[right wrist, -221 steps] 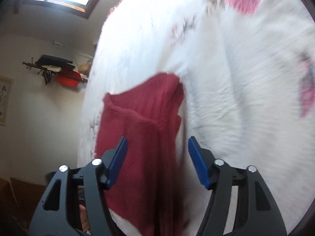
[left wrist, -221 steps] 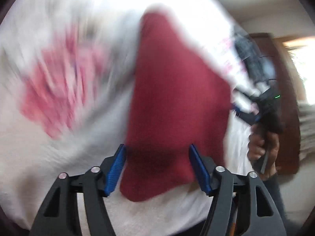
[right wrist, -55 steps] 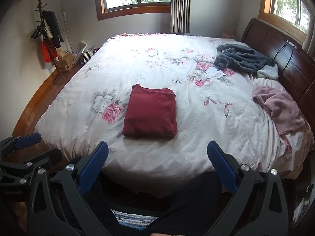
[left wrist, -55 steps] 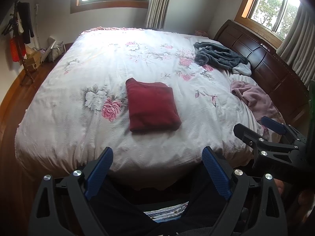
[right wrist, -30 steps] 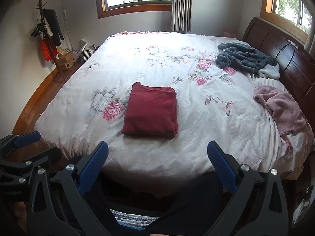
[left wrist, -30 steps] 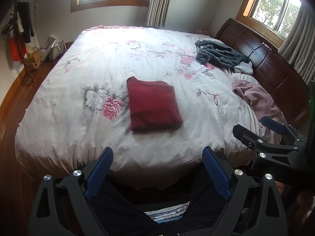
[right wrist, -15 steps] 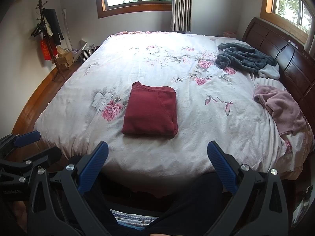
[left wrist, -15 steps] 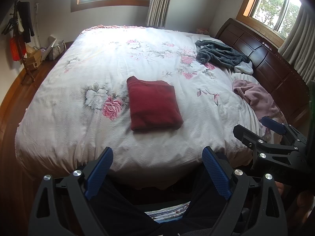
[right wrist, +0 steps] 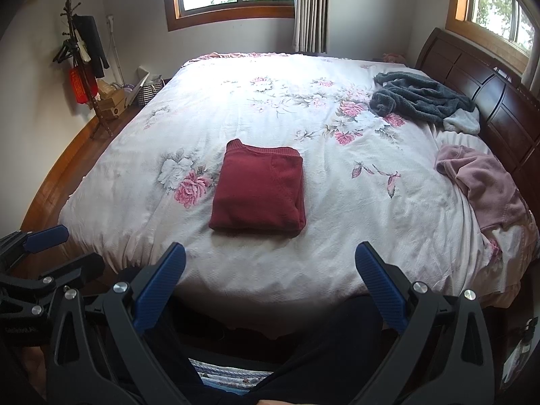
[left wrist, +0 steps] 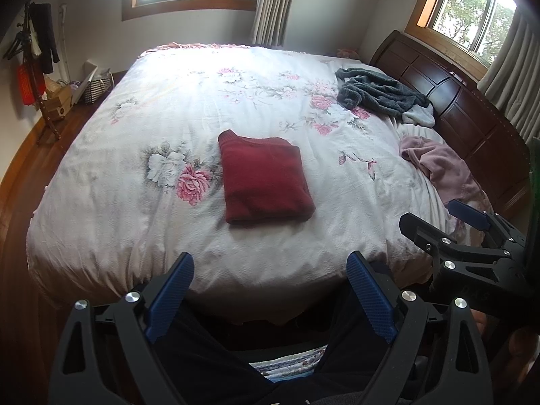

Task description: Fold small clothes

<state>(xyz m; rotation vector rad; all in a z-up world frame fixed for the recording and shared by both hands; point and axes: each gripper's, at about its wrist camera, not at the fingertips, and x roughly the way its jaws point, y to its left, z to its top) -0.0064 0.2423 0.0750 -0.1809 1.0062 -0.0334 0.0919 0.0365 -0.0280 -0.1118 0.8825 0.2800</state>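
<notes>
One dark red garment [left wrist: 266,182] lies folded into a neat flat rectangle near the middle of the floral bedspread [left wrist: 168,108], its ribbed edge toward the far side. Two more garments, a grey one [right wrist: 418,98] and a pink one [right wrist: 482,179], sit crumpled by the headboard, their shapes hard to make out. Both the left gripper [left wrist: 270,290] and the right gripper [right wrist: 270,280] hang empty off the bed's near edge, jaws spread wide.

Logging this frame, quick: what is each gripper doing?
Left gripper: open, holding nothing.
Right gripper: open, holding nothing.
</notes>
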